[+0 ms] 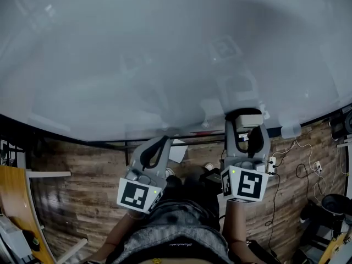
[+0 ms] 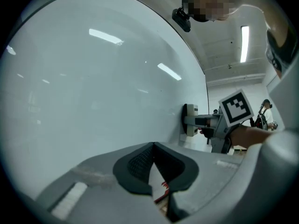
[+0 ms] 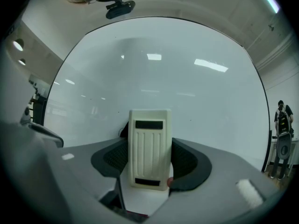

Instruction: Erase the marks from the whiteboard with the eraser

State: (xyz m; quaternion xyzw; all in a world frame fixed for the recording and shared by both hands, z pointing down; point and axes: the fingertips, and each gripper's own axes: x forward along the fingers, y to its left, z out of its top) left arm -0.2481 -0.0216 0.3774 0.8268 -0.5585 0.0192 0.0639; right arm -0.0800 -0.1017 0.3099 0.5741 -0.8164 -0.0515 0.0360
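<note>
1. Eraser stands upright between the jaws of the right tongs. They are clamped on its two long sides, and its ribbed cream back faces the camera.
2. Straight ahead of the right tongs, the whiteboard fills nearly all we see.
3. In the left gripper view, the eraser lies flat against the whiteboard off to the right, with the right tongs gripping it from behind.
4. The jaws of the left tongs meet at the tips, and we find nothing between them.
5. In the head view, the left tongs sit beside the right tongs but apart from them. The left tips are at the whiteboard's dark bottom edge, while the eraser reaches onto the board just past the right tips.
6. The eraser's wiping face is turned to the board, so we cannot see it.
7. We cannot tell whether the left tongs touch the board.
8. Through the slit below the left tongs' pads, a white and red scrap shows, too little of it to name.
9. A wooden floor lies beneath both tongs.
</note>
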